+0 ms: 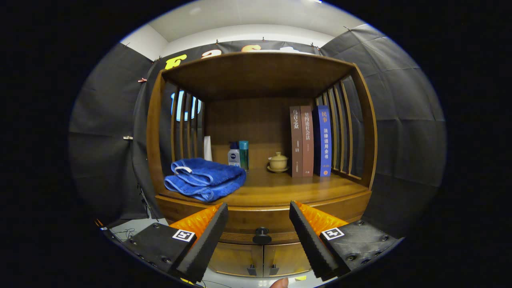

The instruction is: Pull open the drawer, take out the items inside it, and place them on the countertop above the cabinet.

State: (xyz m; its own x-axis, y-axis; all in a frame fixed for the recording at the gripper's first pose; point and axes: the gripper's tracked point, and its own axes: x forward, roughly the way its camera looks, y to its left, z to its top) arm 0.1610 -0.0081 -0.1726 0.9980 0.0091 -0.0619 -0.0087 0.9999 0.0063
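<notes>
A wooden cabinet [260, 120] fills the middle of the frame, its worktop [280, 190] carrying a folded blue towel [205, 178] at left, three upright books [311, 141] at right, two bottles [239, 155] and a small lidded cup [278, 161] between. At lower centre the drawer [260, 220] sits closed, its dark knob [262, 236] between the fingers. The gripper [259, 236] has its jaws wide open, holding nothing.

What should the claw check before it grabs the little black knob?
1. Claw open: ok, fingers spread wide, holding nothing.
2. Drawer knob lined up: ok, it sits between the fingers, just ahead.
3. Drawer shut: ok, front flush, not yet pulled.
4. Room on the countertop: ok, bare wood in front of the blue towel, teacup and books.
5. What is inside the drawer: cannot tell.
</notes>
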